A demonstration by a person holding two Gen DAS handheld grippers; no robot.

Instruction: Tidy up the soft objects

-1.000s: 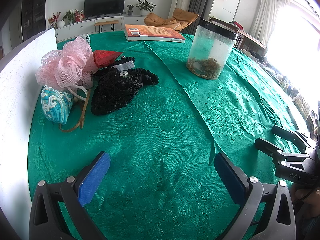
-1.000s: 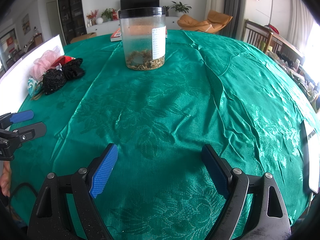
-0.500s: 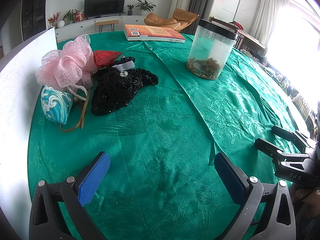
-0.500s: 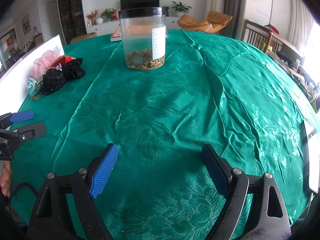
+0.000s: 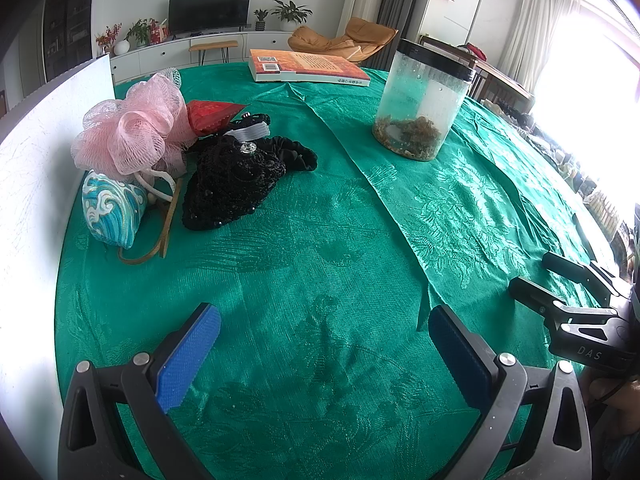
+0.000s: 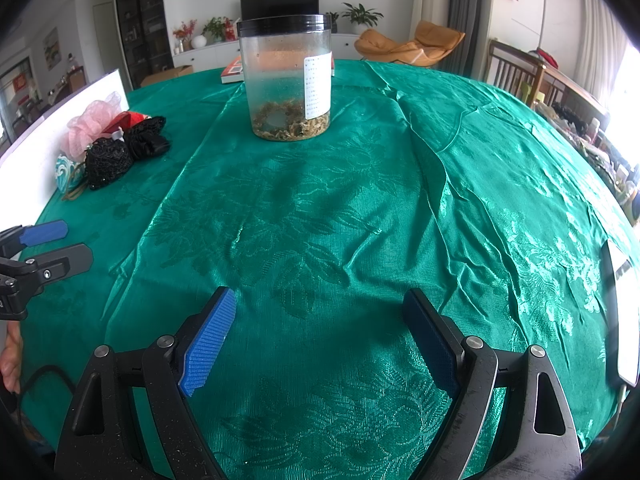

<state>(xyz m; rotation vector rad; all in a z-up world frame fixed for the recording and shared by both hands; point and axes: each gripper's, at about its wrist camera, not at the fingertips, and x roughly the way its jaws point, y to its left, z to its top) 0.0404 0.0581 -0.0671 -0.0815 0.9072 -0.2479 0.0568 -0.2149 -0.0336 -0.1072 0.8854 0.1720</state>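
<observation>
Both my grippers, left (image 5: 324, 344) and right (image 6: 320, 340), hover spread and empty; best reach past the jar (image 5: 424, 100) for the pink pouf (image 5: 128, 136) first.

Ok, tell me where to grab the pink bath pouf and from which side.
Grip the pink pouf across its gathered mesh top with the open left gripper, coming down from above and the open table side. A white board stands close behind it, a red item and black fabric crowd one flank, and the blue pouch sits against its base. The ruffles should squash under the pads.
</observation>
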